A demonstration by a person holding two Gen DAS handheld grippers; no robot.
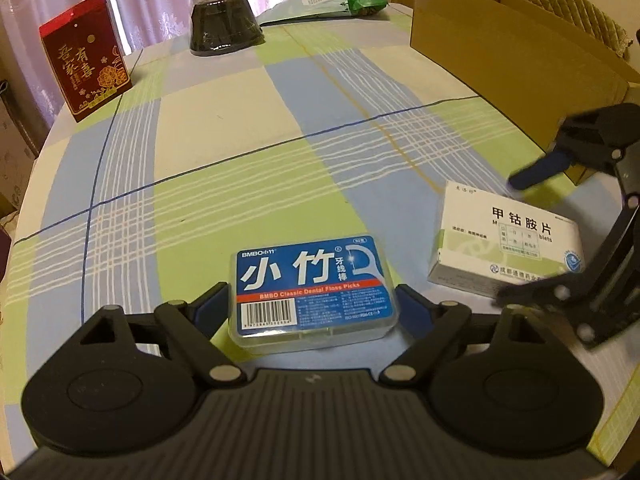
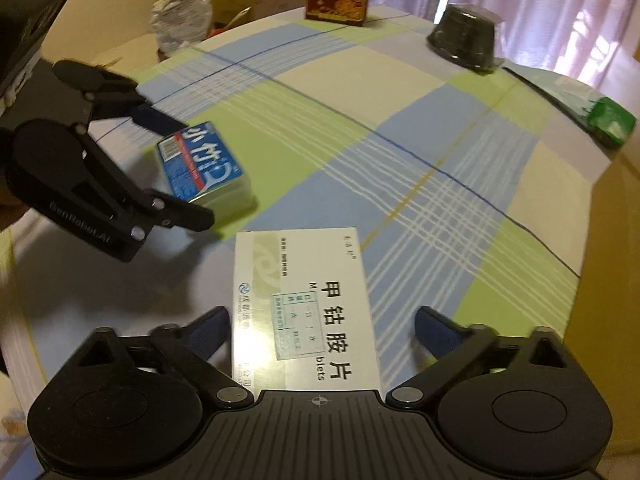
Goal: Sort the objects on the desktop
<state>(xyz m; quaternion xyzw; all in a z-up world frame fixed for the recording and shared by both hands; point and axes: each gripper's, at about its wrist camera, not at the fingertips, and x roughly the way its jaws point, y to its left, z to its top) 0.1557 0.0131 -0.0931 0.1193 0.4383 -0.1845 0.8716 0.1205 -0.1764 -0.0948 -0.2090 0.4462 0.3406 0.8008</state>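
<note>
A blue floss-pick box [image 1: 312,284] lies flat on the checked tablecloth [image 1: 248,128]. My left gripper [image 1: 312,300] is open, one finger close to each short side of the box. To its right lies a white medicine box [image 1: 504,240], straddled by my right gripper [image 1: 520,236], which is also open. In the right wrist view the medicine box [image 2: 308,312] sits lengthwise between the spread fingers of the right gripper [image 2: 324,320], with a gap on the right side. Further left, the left gripper [image 2: 180,168] brackets the floss-pick box [image 2: 204,164].
A red gift box [image 1: 86,64] stands at the far left. An upturned black bowl [image 1: 224,24] and a green-topped packet [image 1: 340,0] lie at the table's far edge. A large cardboard box [image 1: 500,48] stands at the right. A crumpled plastic bag [image 2: 184,8] sits beyond the table.
</note>
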